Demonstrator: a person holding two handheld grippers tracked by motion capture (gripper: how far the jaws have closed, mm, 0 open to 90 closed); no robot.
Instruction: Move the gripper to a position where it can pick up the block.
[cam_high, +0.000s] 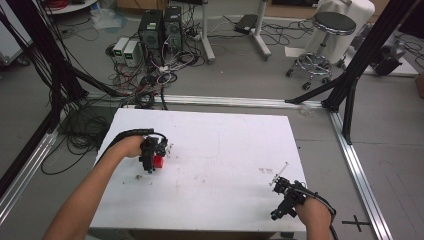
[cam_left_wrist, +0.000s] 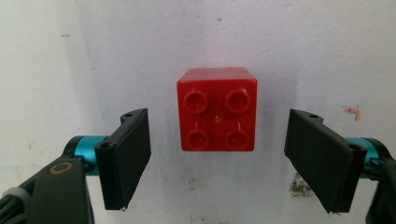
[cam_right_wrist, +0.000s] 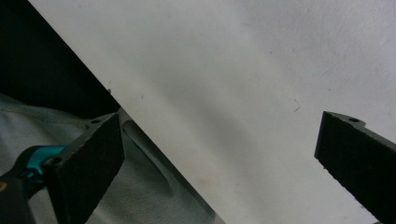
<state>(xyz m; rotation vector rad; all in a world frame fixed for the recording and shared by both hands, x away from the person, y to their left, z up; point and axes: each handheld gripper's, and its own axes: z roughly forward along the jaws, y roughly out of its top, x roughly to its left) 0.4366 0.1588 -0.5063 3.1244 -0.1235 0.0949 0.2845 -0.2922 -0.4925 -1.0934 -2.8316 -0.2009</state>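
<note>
The counter (cam_high: 225, 150) is a flat white board, matt, lightly scuffed and marked with small dark smudges; the floor beyond it carries computer towers (cam_high: 161, 27), loose cabling and a round black stool (cam_high: 332, 25). The left hand-held gripper (cam_high: 150, 156) stands over the left part of the counter, its jaws apart, with a red building brick (cam_left_wrist: 217, 109) resting on the counter between them. In the left gripper view the brick is square, glossy moulded plastic, four round studs facing the camera, and clear of both flat black pads (cam_left_wrist: 126, 156) with a gap on either side. Judgement: the step in hand appears to be grasping the brick; it would be done well by keeping the brick centred, seating the pads square on its two opposite smooth side faces, and closing evenly so the hard, slippery plastic does not twist out. The right hand-held gripper (cam_high: 284, 195) sits near the counter's near right edge, jaws wide apart and holding nothing.
</note>
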